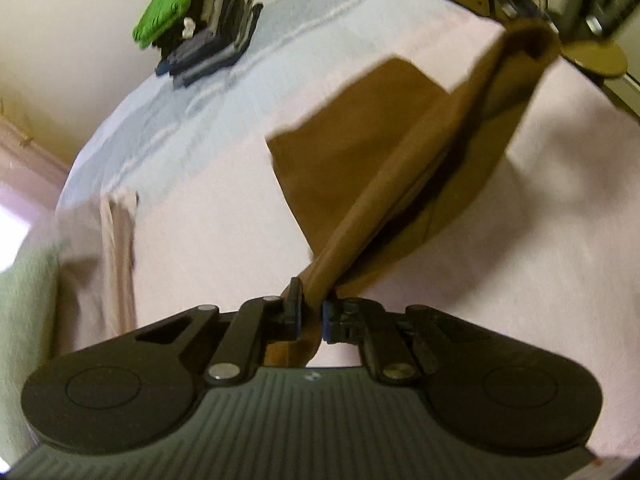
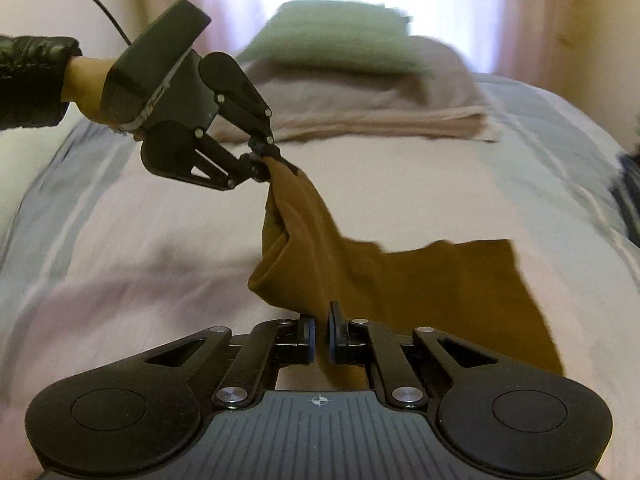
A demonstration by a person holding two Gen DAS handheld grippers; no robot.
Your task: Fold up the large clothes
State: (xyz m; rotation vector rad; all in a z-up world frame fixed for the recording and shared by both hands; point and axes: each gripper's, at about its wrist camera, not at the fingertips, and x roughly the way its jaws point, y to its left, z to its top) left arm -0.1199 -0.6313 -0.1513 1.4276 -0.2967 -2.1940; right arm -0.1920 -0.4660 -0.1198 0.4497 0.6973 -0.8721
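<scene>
A brown garment [image 1: 352, 140] lies partly on the pink bedsheet [image 1: 200, 220], with one edge lifted and stretched between my two grippers. My left gripper [image 1: 310, 304] is shut on a bunched end of that edge, which rises as a taut band toward the upper right. There my right gripper [image 1: 560, 12] shows only as a blur. In the right wrist view the right gripper [image 2: 320, 326] is shut on the brown garment [image 2: 440, 288] at its near edge. The left gripper [image 2: 267, 160] pinches the far corner above the sheet [image 2: 160, 240], and the cloth sags between the two.
A stack of folded clothes [image 1: 200, 28] with a green piece on top sits at the bed's far corner. A green pillow [image 2: 332, 40] rests on a folded beige blanket [image 2: 360, 108] at the head. A hand in a black sleeve [image 2: 32, 80] holds the left gripper.
</scene>
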